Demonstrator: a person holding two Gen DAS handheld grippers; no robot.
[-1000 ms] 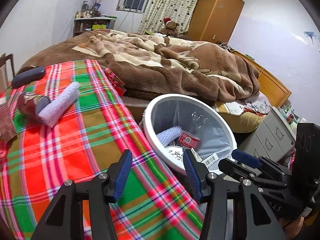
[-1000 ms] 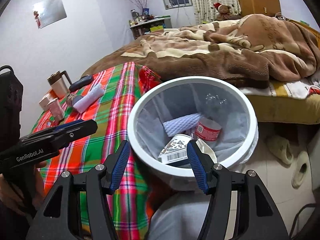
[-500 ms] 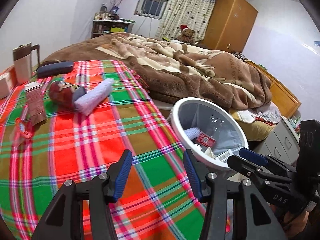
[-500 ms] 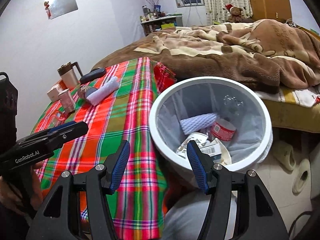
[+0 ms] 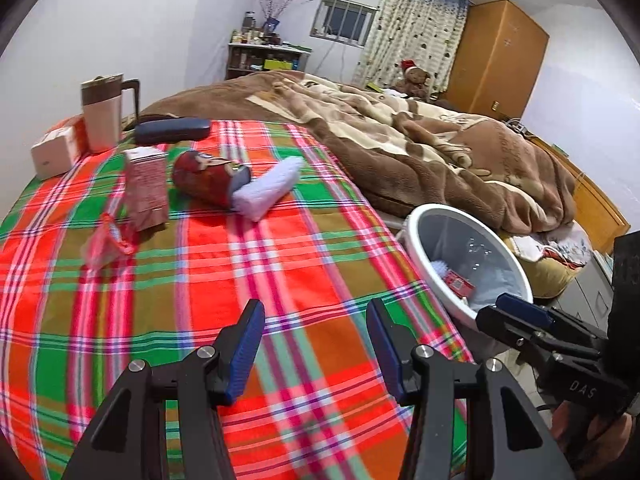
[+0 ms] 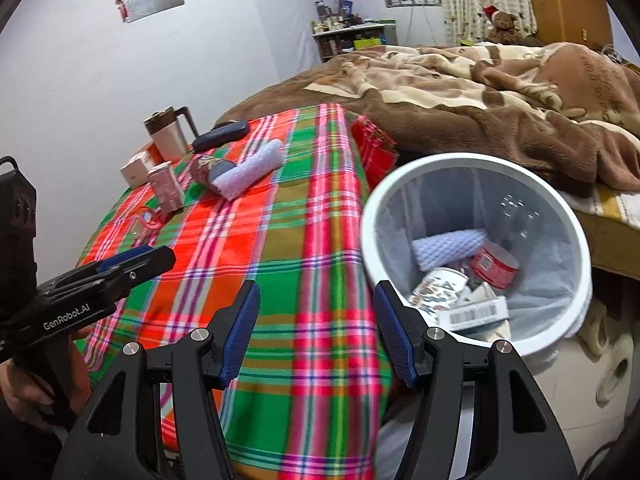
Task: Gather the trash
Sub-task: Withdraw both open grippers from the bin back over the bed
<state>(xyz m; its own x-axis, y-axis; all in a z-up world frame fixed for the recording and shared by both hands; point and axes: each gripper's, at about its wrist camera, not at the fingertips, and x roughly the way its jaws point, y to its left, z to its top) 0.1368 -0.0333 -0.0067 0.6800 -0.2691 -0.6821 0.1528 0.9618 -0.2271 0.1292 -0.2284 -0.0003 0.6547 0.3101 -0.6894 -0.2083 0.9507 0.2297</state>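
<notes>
A: What trash is left to collect?

B: Most obvious is the red can (image 5: 208, 182), lying on its side on the plaid cloth (image 5: 248, 280), toward the far left corner of the table. A white foam sleeve (image 5: 268, 188) lies touching its open end. Nearer the left edge stand a pinkish carton (image 5: 146, 190) and a crumpled red wrapper (image 5: 106, 244).

A: How would the can handle?

B: I'd judge it light and thin-walled, so it dents under a hard squeeze, and being round it may roll on the cloth. Take it across the middle of the body, jaws square to its length. The foam sleeve looks soft and very light; pinch it mid-length. The wrapper is flimsy and slick, best caught at a raised fold.

A: And the grippers?

B: The left gripper (image 5: 316, 344) hangs over the near part of the cloth, fingers spread apart with nothing between them. The right gripper (image 6: 316, 336) is likewise parted and empty, over the right edge of the table beside the bin.

A: Where's the bin?

B: The white bin (image 6: 576, 280) sits on the floor just off the table's right edge, lined with a grey bag, already holding a foam sleeve, a red-labelled bottle and a barcoded box.

A: Anything not trash?

B: Probably the tumbler (image 5: 102, 112), the dark case (image 5: 172, 130) and the small box (image 5: 54, 154) along the far edge; the bed (image 5: 420, 140) lies beyond.
</notes>
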